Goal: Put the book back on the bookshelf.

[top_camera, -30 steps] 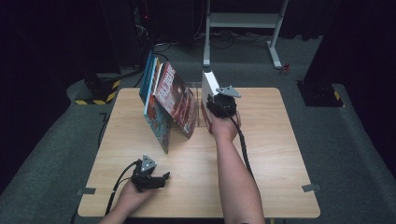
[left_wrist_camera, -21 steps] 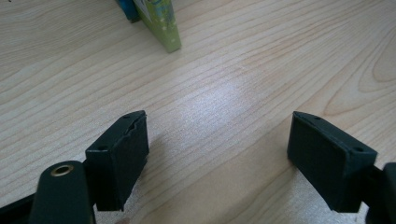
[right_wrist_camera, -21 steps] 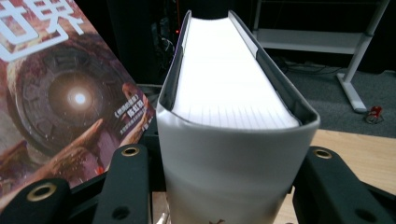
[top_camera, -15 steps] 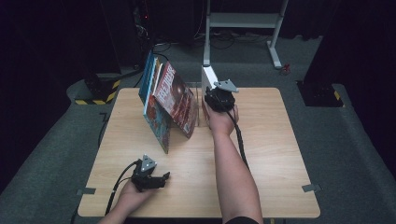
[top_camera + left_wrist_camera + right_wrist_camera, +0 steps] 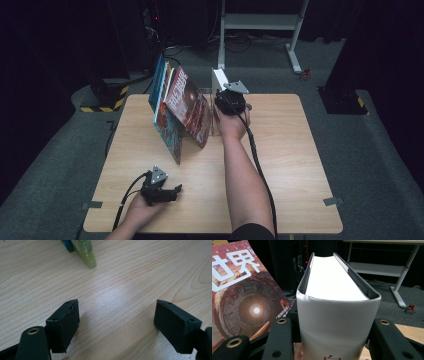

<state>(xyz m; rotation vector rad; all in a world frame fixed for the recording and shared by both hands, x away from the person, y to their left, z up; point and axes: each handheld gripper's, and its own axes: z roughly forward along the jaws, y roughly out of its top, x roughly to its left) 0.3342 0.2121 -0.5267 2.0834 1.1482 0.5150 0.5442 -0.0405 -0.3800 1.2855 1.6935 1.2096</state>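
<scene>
My right gripper (image 5: 227,100) (image 5: 334,340) is shut on a thick white book (image 5: 218,80) (image 5: 337,315), held upright at its spine above the back of the wooden table (image 5: 290,150). Just to its left, several books lean in a row. The nearest is a red-covered book (image 5: 189,106) (image 5: 242,297), with blue books (image 5: 160,87) behind it. My left gripper (image 5: 172,190) (image 5: 116,315) rests low over the table's front left, open, with nothing but bare wood between its jaws. Ahead of it are a green book corner (image 5: 86,252) and a blue book corner (image 5: 67,243).
The person's right forearm (image 5: 245,170) stretches across the table's middle, with a black cable beside it. A white desk frame (image 5: 260,22) stands on the grey floor behind the table. A black-and-yellow striped block (image 5: 107,102) lies off the back left corner.
My right gripper has carried the white book a little up and toward the back left, closer to the leaning books. The left gripper has stayed where it was.
</scene>
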